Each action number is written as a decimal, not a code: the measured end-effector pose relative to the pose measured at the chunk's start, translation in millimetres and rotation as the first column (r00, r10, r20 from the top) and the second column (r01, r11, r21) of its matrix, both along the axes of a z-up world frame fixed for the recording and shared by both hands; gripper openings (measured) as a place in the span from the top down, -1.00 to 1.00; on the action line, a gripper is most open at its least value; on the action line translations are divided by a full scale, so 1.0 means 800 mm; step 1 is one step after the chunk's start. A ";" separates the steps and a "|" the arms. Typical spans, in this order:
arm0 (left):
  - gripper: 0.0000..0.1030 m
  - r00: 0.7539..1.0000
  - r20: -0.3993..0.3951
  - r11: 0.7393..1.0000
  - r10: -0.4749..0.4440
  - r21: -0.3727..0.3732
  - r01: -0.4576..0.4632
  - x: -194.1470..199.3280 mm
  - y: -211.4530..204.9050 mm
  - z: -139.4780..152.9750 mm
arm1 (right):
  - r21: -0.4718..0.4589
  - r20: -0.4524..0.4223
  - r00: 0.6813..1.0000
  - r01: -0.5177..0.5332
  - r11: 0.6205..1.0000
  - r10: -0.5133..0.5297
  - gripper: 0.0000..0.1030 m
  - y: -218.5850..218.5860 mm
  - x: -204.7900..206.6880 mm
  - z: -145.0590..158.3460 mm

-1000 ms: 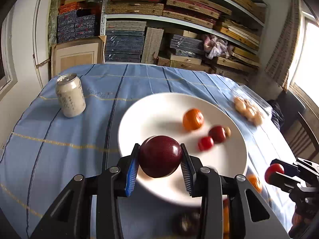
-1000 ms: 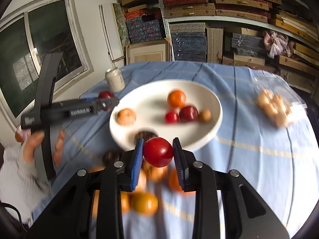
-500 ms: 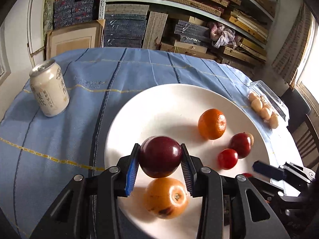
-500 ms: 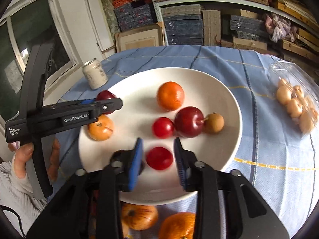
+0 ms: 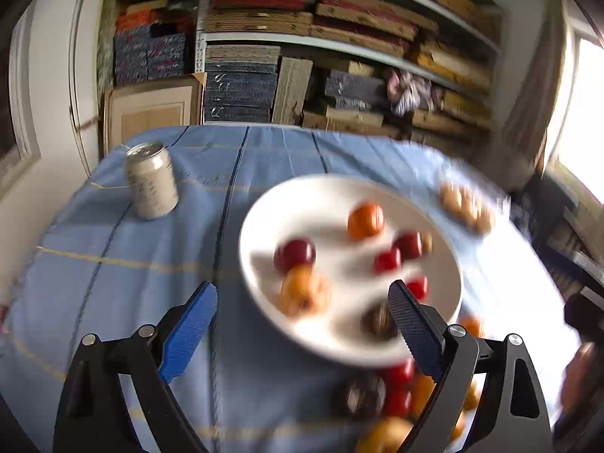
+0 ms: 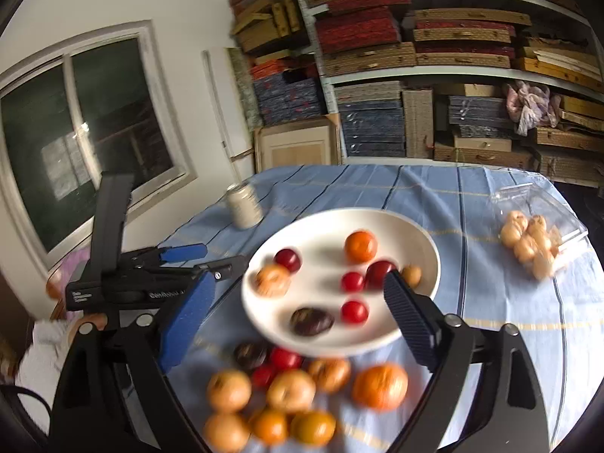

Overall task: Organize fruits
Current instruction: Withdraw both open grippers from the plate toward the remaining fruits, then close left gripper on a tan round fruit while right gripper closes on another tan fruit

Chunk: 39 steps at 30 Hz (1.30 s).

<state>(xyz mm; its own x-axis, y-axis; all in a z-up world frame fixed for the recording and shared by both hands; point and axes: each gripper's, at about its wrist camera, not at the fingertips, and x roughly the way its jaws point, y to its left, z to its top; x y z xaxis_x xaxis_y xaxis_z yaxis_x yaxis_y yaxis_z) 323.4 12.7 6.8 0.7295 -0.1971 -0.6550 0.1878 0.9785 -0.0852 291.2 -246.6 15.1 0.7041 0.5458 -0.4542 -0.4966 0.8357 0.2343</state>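
Note:
A white plate point(image 6: 415, 234) point(image 5: 264, 204) on the blue cloth holds several fruits. Among them are a dark red plum point(image 5: 294, 255) point(image 6: 287, 259) at its left and a small red fruit point(image 6: 354, 311) point(image 5: 417, 287) near its front. My left gripper point(image 5: 300, 294) hangs before the plate's left side; its jaws are opening with nothing between them. My right gripper point(image 6: 298, 283) stands above the near rim, jaws also opening and empty. The right wrist view shows the left gripper point(image 6: 204, 258) just left of the plate. The left wrist view is blurred.
A heap of loose oranges and red fruits point(image 6: 287, 389) lies on the cloth in front of the plate. A drink can point(image 5: 151, 181) point(image 6: 244, 205) stands at the far left. A clear box of pale brown fruits point(image 6: 532, 238) sits at the right. Shelves stand behind the table.
The left gripper let go of the dark plum and the right gripper let go of the small red fruit; both now lie on the plate. Both grippers opened wide and drew back.

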 end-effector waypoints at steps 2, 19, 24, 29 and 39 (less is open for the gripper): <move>-0.84 1.000 -0.002 0.999 -0.002 0.052 0.003 -0.027 -0.004 -0.011 | -0.023 0.009 1.000 0.002 1.000 -0.002 -0.84 -0.006 -0.027 -0.006; -0.92 0.991 -0.057 0.982 -0.118 0.139 0.125 -0.098 -0.054 -0.081 | 0.184 -0.060 0.988 0.150 0.971 -0.141 -0.91 -0.107 -0.074 -0.061; -0.93 0.993 -0.050 0.971 -0.106 0.208 0.114 -0.095 -0.060 -0.089 | 0.164 -0.068 0.990 0.133 0.977 -0.123 -0.91 -0.098 -0.075 -0.063; -0.93 0.996 -0.080 0.970 -0.029 0.237 0.047 -0.082 -0.039 -0.096 | 0.143 -0.076 0.990 0.126 0.982 -0.116 -0.91 -0.089 -0.073 -0.067; -0.93 0.999 -0.044 0.986 0.018 0.164 -0.010 -0.082 0.000 -0.084 | 0.138 -0.091 0.990 0.117 0.984 -0.105 -0.91 -0.088 -0.071 -0.068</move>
